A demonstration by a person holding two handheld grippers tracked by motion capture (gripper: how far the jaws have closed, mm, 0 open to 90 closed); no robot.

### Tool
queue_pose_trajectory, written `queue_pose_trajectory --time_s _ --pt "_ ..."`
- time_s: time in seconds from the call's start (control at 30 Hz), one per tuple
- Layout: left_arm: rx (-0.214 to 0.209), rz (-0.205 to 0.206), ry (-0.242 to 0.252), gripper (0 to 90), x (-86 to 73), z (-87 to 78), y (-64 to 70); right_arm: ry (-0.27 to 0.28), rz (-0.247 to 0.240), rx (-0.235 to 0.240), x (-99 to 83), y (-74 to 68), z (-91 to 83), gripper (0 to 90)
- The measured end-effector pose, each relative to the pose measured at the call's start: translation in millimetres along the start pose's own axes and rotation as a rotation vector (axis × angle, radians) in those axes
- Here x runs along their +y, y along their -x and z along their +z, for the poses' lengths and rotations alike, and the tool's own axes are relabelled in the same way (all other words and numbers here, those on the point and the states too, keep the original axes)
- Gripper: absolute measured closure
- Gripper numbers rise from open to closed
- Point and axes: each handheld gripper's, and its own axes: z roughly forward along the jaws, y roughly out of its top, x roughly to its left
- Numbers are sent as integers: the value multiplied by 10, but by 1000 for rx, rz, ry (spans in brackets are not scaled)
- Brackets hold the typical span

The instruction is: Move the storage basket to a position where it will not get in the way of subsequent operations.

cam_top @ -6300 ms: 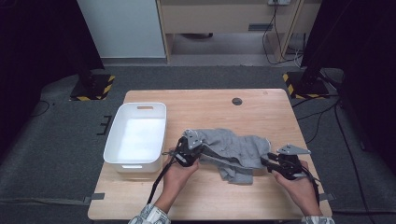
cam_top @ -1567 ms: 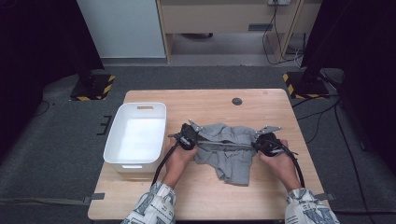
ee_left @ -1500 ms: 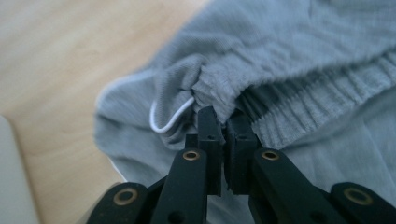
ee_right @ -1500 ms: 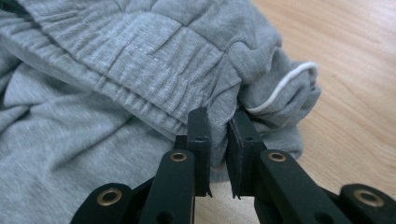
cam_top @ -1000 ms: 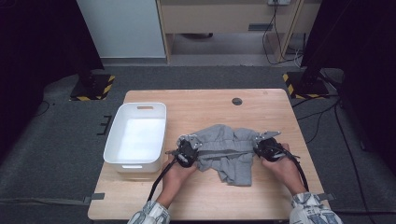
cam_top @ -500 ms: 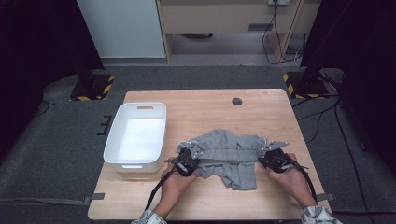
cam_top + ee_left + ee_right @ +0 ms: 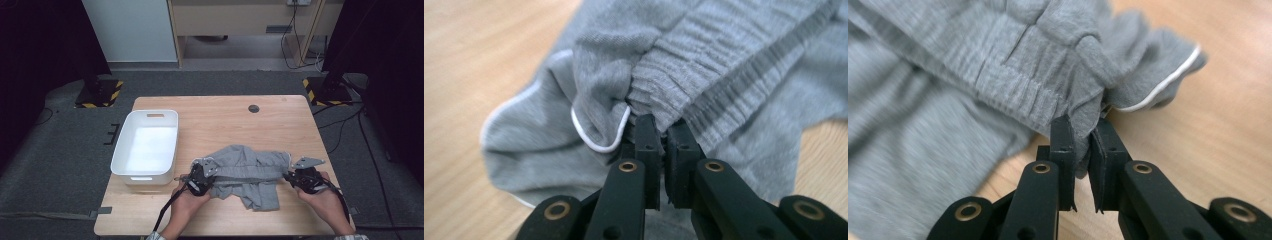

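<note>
A pair of grey shorts (image 7: 249,172) with a ribbed waistband and thin white piping lies on the wooden table (image 7: 220,117), stretched between both grippers. My left gripper (image 7: 206,172) is shut on the left end of the waistband (image 7: 684,85), fabric pinched between its jaws. My right gripper (image 7: 292,176) is shut on the right end of the waistband (image 7: 1023,85), with a fold of cloth (image 7: 1083,125) caught between the tips. In the left gripper view the gripper (image 7: 663,132) bites just under the bunched waistband. The right gripper (image 7: 1082,131) holds cloth just above the tabletop.
A white plastic bin (image 7: 146,145) stands at the table's left, close to my left hand. A small dark round hole (image 7: 254,108) sits near the far edge. Black-and-yellow striped bases (image 7: 99,92) rest on the floor beyond the table's corners.
Both grippers have drawn the shorts toward the near edge of the table, keeping the waistband stretched between them. The cloth now lies lower and flatter.
</note>
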Motion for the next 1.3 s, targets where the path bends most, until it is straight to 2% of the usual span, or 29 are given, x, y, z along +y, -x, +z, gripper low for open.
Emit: queue_pose_trajectory --time_s 0.17,0.33,0.4,0.47,0.53,0.73,1.13,1.3 --pt "18 -25 57 859 168 -126 -78 81 18 1 194 45 -186 824" --pt "32 -37 104 859 348 -266 -158 132 27 -12 364 81 -273 827" --pt "34 -55 123 859 411 -309 -211 151 33 -16 417 98 -299 829" --pt "27 -66 162 859 485 -351 -277 168 43 -23 464 118 -322 830" --pt "38 -65 168 859 525 -360 -308 188 47 -29 511 137 -343 832" --pt "55 -78 188 860 651 -405 -390 207 47 -41 606 146 -398 833" --pt "71 -94 234 861 804 -536 -480 240 36 -57 750 143 -568 833" --pt "83 -87 246 861 879 -613 -511 249 23 -67 828 139 -650 834"
